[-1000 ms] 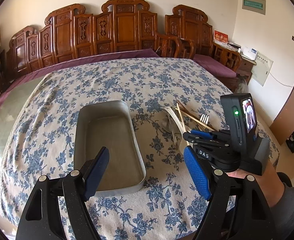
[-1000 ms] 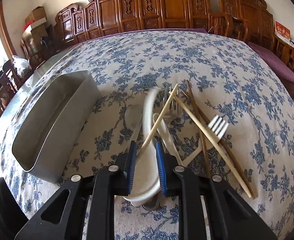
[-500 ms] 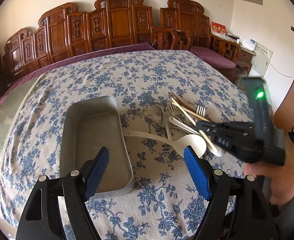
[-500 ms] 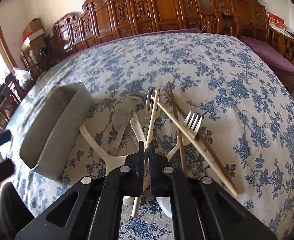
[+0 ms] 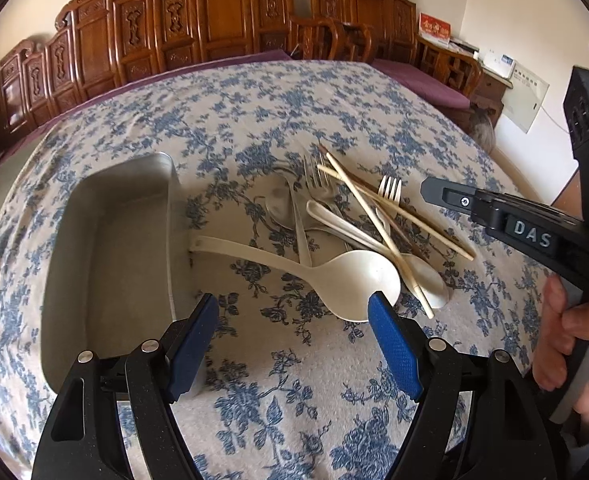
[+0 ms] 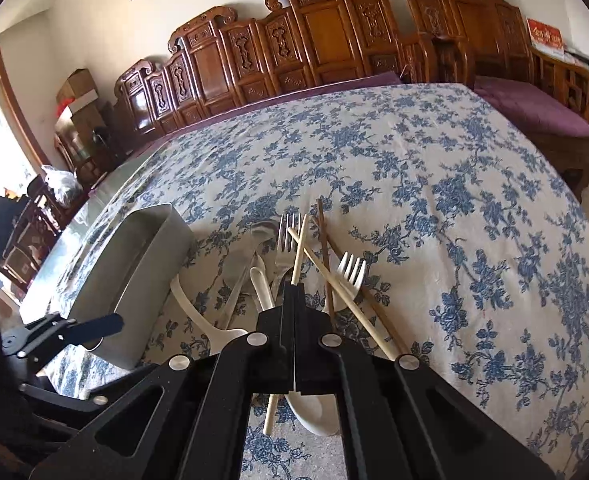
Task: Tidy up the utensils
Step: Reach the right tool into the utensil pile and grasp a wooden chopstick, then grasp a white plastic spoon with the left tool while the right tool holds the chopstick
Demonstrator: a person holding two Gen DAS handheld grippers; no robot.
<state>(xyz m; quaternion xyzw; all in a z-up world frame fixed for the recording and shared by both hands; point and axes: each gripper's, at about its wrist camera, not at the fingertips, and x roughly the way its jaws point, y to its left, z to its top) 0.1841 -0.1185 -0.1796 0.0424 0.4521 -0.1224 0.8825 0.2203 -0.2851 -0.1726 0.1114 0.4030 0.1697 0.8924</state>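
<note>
A pile of utensils lies on the flowered cloth: a white ladle, pale chopsticks, brown chopsticks, a metal fork and a white fork. The ladle's handle end touches the wall of the metal tray on the left. My left gripper stands open low over the cloth between tray and ladle, nothing between its pads. My right gripper is shut, its tip hanging over the pile. One pale chopstick runs in line under its seam but lies on the pile.
A person's hand holds the right gripper's handle at the table's right edge. Carved wooden chairs line the far side, with purple cushions beside them. The tray holds nothing visible.
My right gripper's jaws went from slightly apart to fully shut and it rose off the pile. The ladle swung so its handle meets the tray. My left gripper came down toward the pile.
</note>
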